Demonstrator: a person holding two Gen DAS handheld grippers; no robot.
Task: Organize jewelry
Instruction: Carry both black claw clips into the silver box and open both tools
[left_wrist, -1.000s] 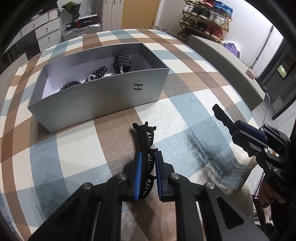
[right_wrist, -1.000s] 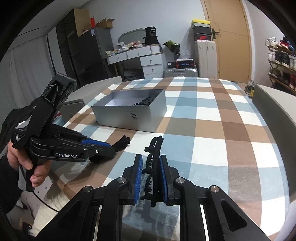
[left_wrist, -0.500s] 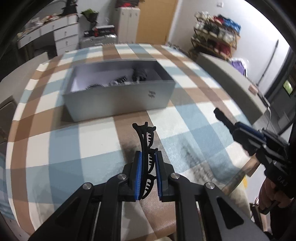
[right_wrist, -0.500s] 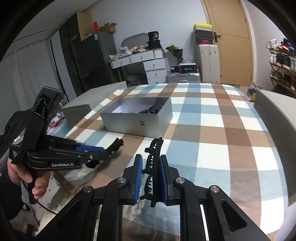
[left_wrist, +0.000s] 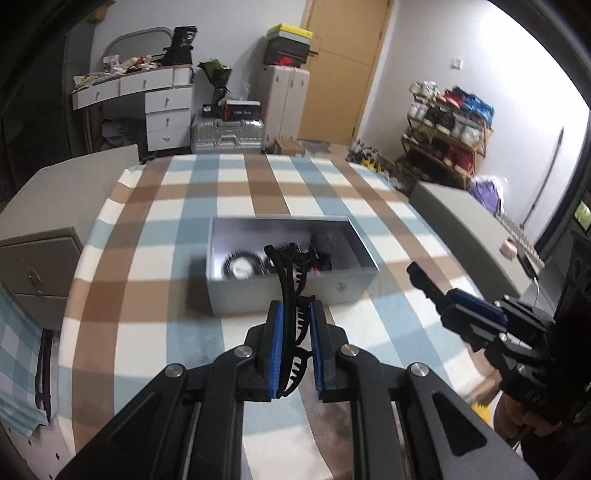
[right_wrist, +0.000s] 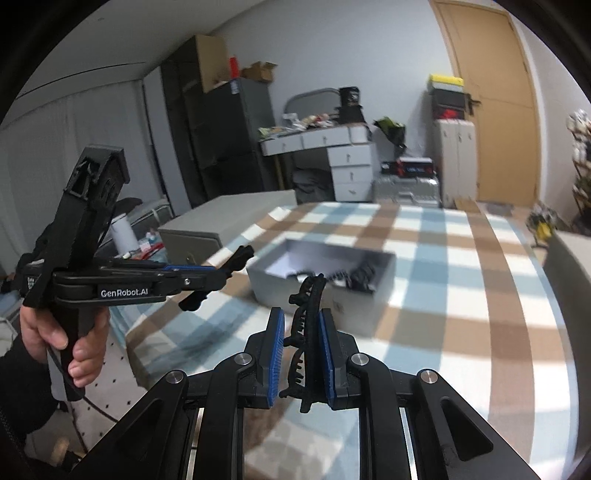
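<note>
My left gripper (left_wrist: 294, 314) is shut on a black toothed hair clip (left_wrist: 290, 280) and holds it above the checked table, just short of the open grey box (left_wrist: 295, 293). Black beaded pieces and a black scrunchie (left_wrist: 320, 247) lie in the box. My right gripper (right_wrist: 301, 325) is shut on a second black hair clip (right_wrist: 308, 299), held in the air to the right of the left one. The box (right_wrist: 369, 295) lies ahead of it. The left gripper also shows in the right wrist view (right_wrist: 221, 271), and the right gripper in the left wrist view (left_wrist: 424, 280).
The table has a blue, brown and white checked cloth (left_wrist: 166, 236). Grey cabinets (left_wrist: 55, 206) stand along its left side and a grey ledge (left_wrist: 465, 225) along its right. Drawers, suitcases and a shoe rack stand behind.
My left gripper has lifted its clip off the table and tilted up towards the box. My right gripper has risen with its clip and come closer to the box.
</note>
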